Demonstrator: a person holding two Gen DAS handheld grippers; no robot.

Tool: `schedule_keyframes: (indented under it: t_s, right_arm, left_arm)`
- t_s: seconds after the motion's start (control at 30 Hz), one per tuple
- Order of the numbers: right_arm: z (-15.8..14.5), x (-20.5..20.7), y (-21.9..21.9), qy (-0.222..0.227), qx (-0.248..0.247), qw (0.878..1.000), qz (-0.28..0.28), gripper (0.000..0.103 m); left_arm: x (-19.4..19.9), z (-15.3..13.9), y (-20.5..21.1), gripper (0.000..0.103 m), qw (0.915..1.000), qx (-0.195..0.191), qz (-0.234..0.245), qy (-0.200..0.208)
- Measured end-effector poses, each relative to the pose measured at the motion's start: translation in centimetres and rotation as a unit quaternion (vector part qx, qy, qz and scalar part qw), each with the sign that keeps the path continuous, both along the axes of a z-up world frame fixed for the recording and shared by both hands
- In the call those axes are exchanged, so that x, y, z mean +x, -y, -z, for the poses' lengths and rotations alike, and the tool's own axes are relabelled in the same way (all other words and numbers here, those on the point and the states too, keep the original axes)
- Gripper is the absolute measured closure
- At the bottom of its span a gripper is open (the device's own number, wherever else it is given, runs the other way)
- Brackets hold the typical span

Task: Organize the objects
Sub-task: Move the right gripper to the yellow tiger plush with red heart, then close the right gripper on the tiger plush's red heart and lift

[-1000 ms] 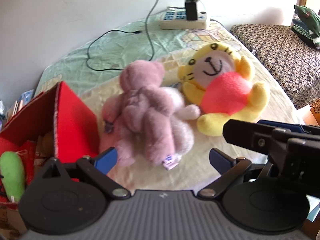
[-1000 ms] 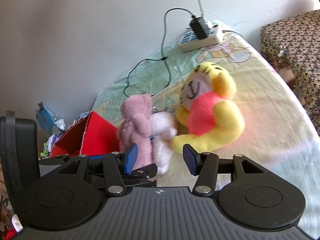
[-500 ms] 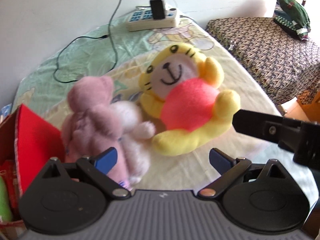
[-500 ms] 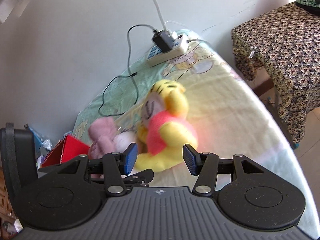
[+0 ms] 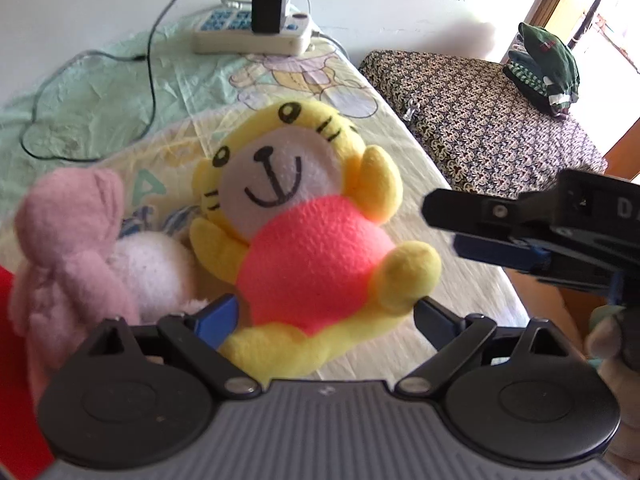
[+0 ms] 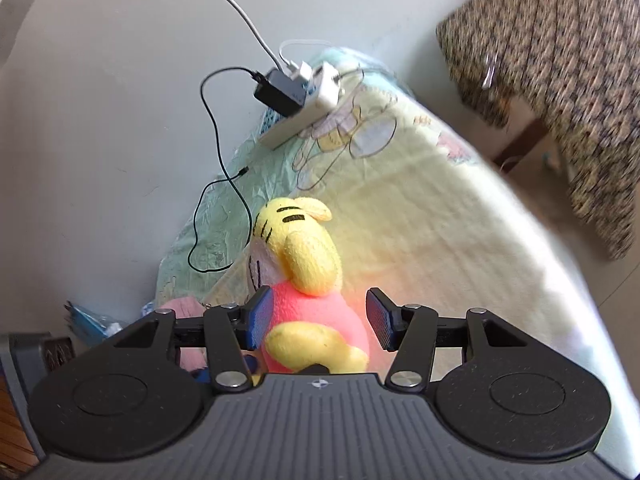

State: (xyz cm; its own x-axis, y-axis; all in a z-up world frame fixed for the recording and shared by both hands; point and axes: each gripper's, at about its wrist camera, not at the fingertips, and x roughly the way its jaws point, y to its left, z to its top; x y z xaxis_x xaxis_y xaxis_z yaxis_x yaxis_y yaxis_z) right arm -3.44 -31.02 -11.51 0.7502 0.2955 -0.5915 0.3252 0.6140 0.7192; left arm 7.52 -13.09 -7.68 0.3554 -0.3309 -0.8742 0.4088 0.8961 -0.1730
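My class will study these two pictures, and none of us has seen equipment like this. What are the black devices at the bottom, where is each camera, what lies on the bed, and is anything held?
Each picture comes from a fisheye camera fixed on a hand-held two-finger gripper, looking forward along its blue-padded fingers. A person carries one in each hand; there is no robot arm.

The left gripper and the right gripper are both open, on either side of a yellow tiger plush in a pink shirt. Neither has closed on it, so nothing is held.

Also on the bedsheet lie a pink plush and, near the wall, a power strip with a black charger and cable.
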Motion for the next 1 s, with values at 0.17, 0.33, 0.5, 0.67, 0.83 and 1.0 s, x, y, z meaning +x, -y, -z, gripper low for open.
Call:
schedule_keyframes:
  t_s: [0.17,0.33,0.5,0.67,0.83,1.0]
  right_arm:
    - [2.0,2.8,0.0,-0.018,0.029,0.999,-0.025,0.048]
    - [4.0,4.9,0.1,-0.028,0.06,0.997,-0.042,0.046]
    - [5.2,6.0,-0.2,-0.027,0.099,0.994,-0.048,0.044]
    - [5.5,5.1,0.4,-0.02,0.139,0.989,-0.043,0.059]
    - [4.1,3.2,0.4,-0.009,0.115,0.993,-0.037,0.062]
    - [3.3,0.5,0.4,-0.008,0.106,0.994,-0.02,0.062]
  left_arm:
    - [1.6,1.4,-0.1,0.004,0.9985,-0.037,0.012,-0.037]
    - [3.1,2.8,-0.6,0.0,0.9956,-0.066,0.011,-0.066]
    - [3.3,3.0,-0.2,0.0,0.9966,-0.058,0.018,-0.055]
    - [2.9,2.9,0.1,0.003,0.9972,-0.053,0.026,-0.045]
    - [1.9,2.3,0.6,0.005,0.9966,-0.058,0.044,-0.039]
    - [-0.2,1.6,1.3,0.005,0.995,-0.06,0.07,-0.039]
